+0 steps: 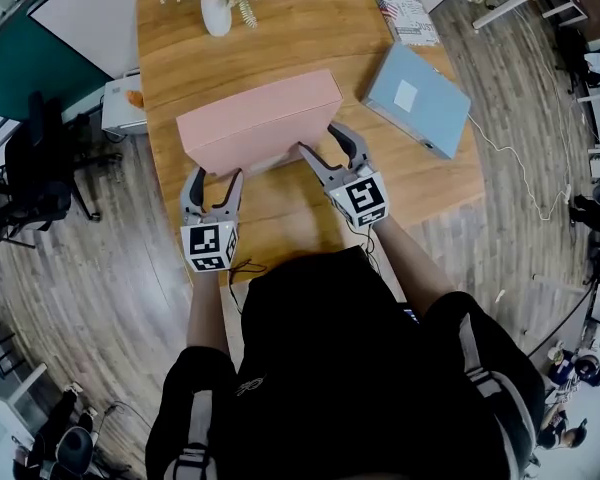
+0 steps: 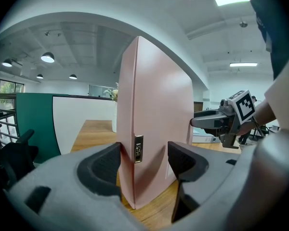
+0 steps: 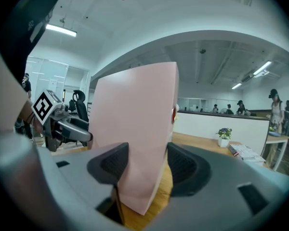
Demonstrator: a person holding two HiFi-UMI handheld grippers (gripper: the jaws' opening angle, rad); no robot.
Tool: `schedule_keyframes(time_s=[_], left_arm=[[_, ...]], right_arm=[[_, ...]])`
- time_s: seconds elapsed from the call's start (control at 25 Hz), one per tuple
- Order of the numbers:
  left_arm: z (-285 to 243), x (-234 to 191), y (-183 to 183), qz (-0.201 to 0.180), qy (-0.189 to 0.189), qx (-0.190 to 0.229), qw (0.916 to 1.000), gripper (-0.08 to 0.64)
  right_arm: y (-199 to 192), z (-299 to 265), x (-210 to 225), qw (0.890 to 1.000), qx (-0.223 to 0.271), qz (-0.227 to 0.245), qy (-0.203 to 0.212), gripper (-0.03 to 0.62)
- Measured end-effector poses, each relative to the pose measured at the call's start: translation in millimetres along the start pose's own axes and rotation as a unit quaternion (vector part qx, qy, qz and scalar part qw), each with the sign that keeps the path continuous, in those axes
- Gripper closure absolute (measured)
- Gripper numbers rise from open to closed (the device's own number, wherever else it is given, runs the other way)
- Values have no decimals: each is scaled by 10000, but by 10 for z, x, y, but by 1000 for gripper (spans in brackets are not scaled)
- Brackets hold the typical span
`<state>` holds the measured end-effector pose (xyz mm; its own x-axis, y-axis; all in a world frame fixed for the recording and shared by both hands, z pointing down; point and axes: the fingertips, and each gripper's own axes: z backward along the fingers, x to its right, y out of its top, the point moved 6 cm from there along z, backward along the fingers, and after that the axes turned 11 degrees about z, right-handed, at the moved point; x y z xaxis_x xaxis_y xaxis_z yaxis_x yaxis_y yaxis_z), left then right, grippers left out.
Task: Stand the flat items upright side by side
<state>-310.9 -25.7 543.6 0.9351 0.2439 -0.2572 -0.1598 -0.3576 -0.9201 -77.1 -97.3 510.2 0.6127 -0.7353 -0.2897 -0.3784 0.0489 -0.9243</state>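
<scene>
From the head view, the pink box (image 1: 260,118) stands on its long edge on the table (image 1: 280,38), nearer you than the vase (image 1: 217,13). Its long axis runs left to right between your hands. Your left gripper (image 1: 215,178) meets its left end and your right gripper (image 1: 317,136) its right end. The blue box (image 1: 417,98) lies flat, to the right of the vase and nearer you, well apart from the pink one. That puts it closer to your right hand, which is probably the one to reach for it once the pink box stands alone. In the left gripper view, your left gripper (image 2: 143,160) is clamped on the pink box (image 2: 154,119), a pad on each side of the end. Here you also see a small metal latch (image 2: 138,148) on the narrow face, which the head view does not show. The right gripper (image 2: 195,122) appears at the far end. In the right gripper view, your right gripper (image 3: 147,165) pinches the pink box (image 3: 135,124) the same way. Its bottom corner sits at the wood, though whether it rests there is unclear. The blue box is out of both gripper views.
</scene>
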Motion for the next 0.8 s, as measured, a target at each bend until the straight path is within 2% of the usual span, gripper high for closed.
schedule_keyframes(time_s=[0.44,0.56,0.68,0.8], left_arm=[[97,30,-41,-152,-176,-81,9997,256],[112,15,-45,-226,-351,-167,9990,250],[129,-33,-26,-207,-783,-279,9963,120],[93,-133,22,-450,-1146,-495,9912,75]], right_arm=[[-10,97,-80,9999,-119,-1,-109,334],[-12,104,-91,9999,-118,-11,-119,334],[-21,103,-109,9999,-113,-32,-76,334],[-27,105,-110,9999,-99,-73,-37,334]])
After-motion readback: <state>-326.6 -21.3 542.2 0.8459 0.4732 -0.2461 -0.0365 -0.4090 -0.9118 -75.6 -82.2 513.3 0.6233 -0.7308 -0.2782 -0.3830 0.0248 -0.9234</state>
